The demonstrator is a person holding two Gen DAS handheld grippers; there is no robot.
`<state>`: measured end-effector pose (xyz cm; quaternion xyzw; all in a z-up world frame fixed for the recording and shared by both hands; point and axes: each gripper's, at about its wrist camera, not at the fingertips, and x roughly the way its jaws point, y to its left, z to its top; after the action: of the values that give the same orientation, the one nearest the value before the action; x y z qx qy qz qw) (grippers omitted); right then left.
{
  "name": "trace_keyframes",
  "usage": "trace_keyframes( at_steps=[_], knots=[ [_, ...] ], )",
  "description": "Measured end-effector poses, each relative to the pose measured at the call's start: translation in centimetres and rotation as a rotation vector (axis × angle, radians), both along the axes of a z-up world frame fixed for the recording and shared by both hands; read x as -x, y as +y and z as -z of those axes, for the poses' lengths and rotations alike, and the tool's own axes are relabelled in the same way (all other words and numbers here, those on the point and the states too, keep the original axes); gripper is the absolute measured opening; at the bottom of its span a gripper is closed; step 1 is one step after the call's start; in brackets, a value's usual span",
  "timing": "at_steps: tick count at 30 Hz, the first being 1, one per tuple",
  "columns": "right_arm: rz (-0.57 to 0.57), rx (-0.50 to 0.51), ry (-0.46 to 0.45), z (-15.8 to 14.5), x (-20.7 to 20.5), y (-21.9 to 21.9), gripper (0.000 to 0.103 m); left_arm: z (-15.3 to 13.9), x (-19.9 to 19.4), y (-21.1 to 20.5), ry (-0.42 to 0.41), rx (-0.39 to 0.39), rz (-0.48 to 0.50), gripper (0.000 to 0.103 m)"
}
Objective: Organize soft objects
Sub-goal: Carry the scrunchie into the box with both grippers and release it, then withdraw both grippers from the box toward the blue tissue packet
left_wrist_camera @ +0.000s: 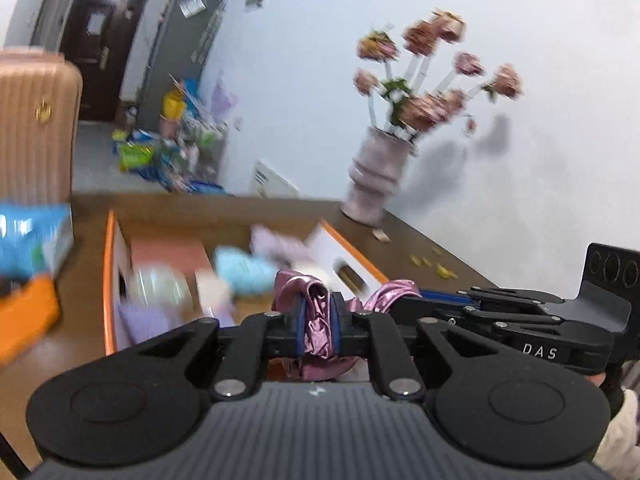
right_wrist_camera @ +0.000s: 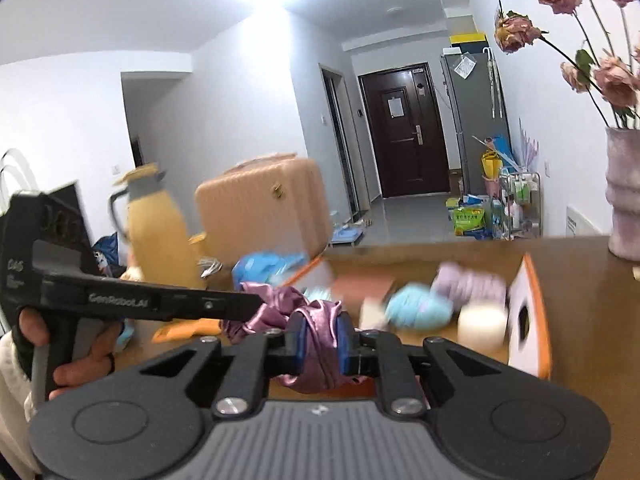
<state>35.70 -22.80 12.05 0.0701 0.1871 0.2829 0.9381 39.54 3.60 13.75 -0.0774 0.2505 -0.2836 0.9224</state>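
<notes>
place: home, lived-in flat | signs: dark entry door (right_wrist_camera: pixel 404 128), grey fridge (right_wrist_camera: pixel 478 120), pink suitcase (right_wrist_camera: pixel 262 208), vase of dried roses (left_wrist_camera: pixel 376 176) on brown counter (left_wrist_camera: pixel 416 240)

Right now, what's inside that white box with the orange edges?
The white box with orange edges holds soft items: a light blue bundle, a lavender one, a cream one. The pink satin scrunchie, clamped by both hand-held grippers, hides the near part; blur obscures the rest.

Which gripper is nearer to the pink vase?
Right. The right gripper is on the vase's side of the scrunchie; the left gripper holds its far end, away from the vase.
</notes>
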Motion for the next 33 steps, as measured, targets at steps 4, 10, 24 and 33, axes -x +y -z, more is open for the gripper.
trace_keyframes(
  at_steps=[4, 10, 24, 33],
  knots=[
    [-0.003, -0.017, 0.133, 0.8, -9.4, -0.3, 0.015, 2.0, -7.0, -1.3, 0.074, -0.031, -0.134, 0.013],
    [0.128, 0.185, 0.226, 5.3, -15.5, 0.8, 0.027, 7.7, -11.4, -4.2, 0.183, -0.144, -0.179, 0.056],
    [0.214, 0.103, 0.004, -0.9, -6.9, -2.9, 0.064, 1.7, -3.4, -1.4, 0.051, -0.102, -0.229, 0.084],
    [0.176, 0.221, -0.079, -0.8, 7.6, -3.8, 0.074, 1.7, 11.7, 0.4, 0.031, -0.103, -0.210, 0.093]
  ],
)
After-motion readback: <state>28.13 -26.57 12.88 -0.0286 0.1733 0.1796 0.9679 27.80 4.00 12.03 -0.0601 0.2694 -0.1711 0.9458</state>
